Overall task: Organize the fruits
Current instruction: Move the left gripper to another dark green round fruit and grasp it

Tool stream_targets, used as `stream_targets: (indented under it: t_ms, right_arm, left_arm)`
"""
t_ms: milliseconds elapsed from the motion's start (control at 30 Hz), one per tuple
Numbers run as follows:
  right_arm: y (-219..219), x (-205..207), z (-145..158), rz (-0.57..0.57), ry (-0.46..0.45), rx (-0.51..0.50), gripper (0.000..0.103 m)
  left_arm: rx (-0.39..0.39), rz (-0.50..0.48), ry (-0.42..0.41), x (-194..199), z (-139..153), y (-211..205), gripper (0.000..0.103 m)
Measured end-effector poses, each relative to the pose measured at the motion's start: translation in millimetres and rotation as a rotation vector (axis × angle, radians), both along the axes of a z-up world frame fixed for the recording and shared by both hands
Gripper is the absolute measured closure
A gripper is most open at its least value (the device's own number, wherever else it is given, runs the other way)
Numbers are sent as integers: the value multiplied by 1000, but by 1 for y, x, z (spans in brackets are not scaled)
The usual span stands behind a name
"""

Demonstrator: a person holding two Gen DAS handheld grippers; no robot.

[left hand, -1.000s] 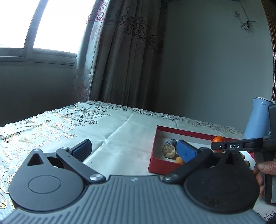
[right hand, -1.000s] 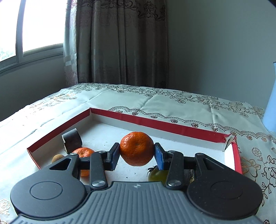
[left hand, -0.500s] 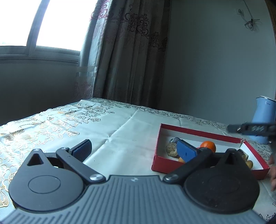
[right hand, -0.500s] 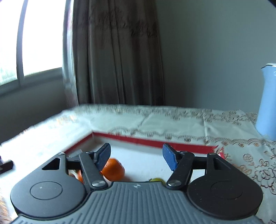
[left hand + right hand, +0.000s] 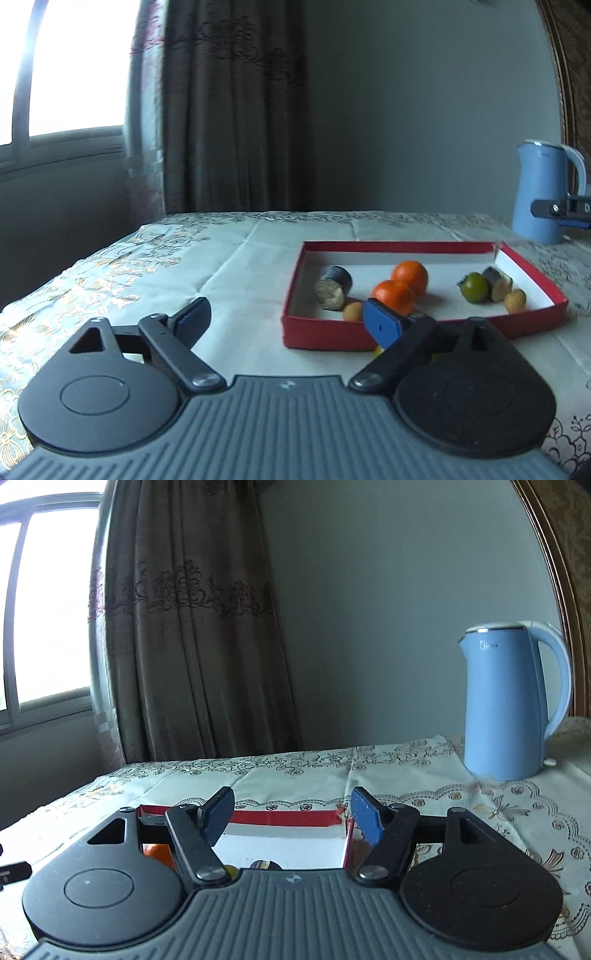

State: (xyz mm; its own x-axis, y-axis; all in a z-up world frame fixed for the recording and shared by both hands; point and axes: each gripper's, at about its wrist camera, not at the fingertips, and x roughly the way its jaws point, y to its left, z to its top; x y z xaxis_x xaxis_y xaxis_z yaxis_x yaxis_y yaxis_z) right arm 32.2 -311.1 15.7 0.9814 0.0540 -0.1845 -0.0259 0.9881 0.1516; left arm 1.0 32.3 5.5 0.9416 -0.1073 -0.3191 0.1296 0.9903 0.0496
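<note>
Left gripper [image 5: 286,319]: jaws open, empty. Right gripper [image 5: 291,818]: jaws open, empty. Two oranges [image 5: 400,286] lie inside the red tray [image 5: 369,334], centre-right of frame, on the bench [image 5: 240,266].

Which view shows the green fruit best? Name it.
The left wrist view: the green fruit sits unobstructed in the red box, beside a dark cut piece. In the right wrist view the gripper body hides most of the box's contents.
</note>
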Motion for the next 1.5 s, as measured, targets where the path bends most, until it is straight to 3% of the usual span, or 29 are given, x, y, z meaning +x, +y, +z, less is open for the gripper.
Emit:
stream_targets:
  t_ms: [433,767,967,1367,1500]
  right_arm:
    - [1,-13,3,13,-45,-17,34]
    - [0,-14,5,23,-45,-6,34]
    - [0,-12,5,24,-36,-9,34]
    - [0,-13,4,18,-39,-11,34]
    - [0,-12,3,18,-36,-13,34]
  left_arm:
    - [85,-27,170,32,-10,-42,15]
    - [63,-62,180,35,-11,-44,14]
    - [113,-75,190,36,-16,-55,11]
    - [0,6,357,67,-21,-48,10]
    - [-1,12,361,67,-22,-47,11]
